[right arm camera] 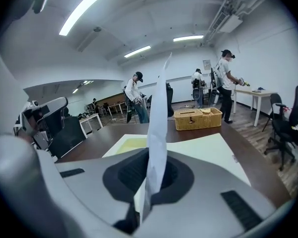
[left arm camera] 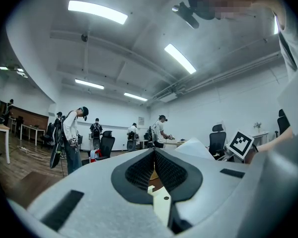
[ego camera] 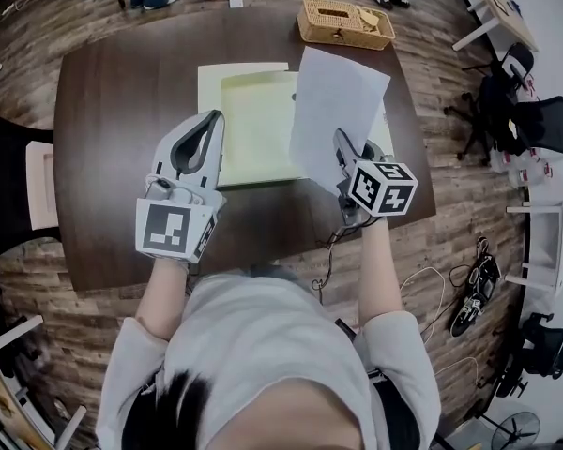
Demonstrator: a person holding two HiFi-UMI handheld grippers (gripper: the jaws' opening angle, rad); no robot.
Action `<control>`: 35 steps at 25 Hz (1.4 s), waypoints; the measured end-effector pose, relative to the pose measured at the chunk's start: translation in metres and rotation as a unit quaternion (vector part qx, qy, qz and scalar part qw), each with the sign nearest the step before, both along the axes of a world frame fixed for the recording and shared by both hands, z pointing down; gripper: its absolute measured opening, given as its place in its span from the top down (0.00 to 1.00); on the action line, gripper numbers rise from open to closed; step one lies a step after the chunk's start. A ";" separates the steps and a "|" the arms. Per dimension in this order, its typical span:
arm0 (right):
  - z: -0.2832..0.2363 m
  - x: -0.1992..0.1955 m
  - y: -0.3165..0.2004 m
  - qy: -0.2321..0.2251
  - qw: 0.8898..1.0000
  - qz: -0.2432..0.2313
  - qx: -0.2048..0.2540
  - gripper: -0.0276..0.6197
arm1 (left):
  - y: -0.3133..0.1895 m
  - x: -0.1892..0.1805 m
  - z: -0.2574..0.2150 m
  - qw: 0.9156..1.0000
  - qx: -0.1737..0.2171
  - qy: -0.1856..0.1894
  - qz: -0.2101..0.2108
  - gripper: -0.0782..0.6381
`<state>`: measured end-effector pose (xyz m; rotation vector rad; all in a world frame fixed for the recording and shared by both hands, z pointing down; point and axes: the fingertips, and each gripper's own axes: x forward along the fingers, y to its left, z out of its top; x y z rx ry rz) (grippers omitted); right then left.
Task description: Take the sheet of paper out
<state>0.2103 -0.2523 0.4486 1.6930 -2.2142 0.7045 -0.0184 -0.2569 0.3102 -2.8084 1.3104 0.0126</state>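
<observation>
Closest to the head camera I see the person's pale top (ego camera: pixel 263 336), with both forearms reaching out over the dark wooden table (ego camera: pixel 113 157). I have the sheet of paper (ego camera: pixel 336 111) pinched by its lower corner in the right gripper (ego camera: pixel 342 148). The jaws are clamped tight on it, and it stands on edge in the air above the table. Under and behind it a pale yellow folder (ego camera: pixel 253 129) lies flat on the tabletop. My left gripper (ego camera: pixel 213 118) hangs over the folder's left edge, apart from the sheet. In the left gripper view its tips meet with nothing between them. At the table's far edge sits a wicker basket (ego camera: pixel 342 23).
</observation>
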 end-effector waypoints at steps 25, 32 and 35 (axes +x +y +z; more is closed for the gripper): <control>-0.082 -0.012 0.055 0.058 0.990 0.008 0.127 0.94 | 0.042 0.020 -0.022 1.000 0.023 0.001 -0.002 0.88; -0.103 -0.012 0.073 0.077 0.983 0.013 0.164 0.94 | 0.056 0.025 -0.026 1.000 0.026 0.004 -0.003 0.88; -0.114 -0.009 0.079 0.086 0.980 0.015 0.180 0.94 | 0.061 0.028 -0.030 1.000 0.029 0.002 -0.004 0.88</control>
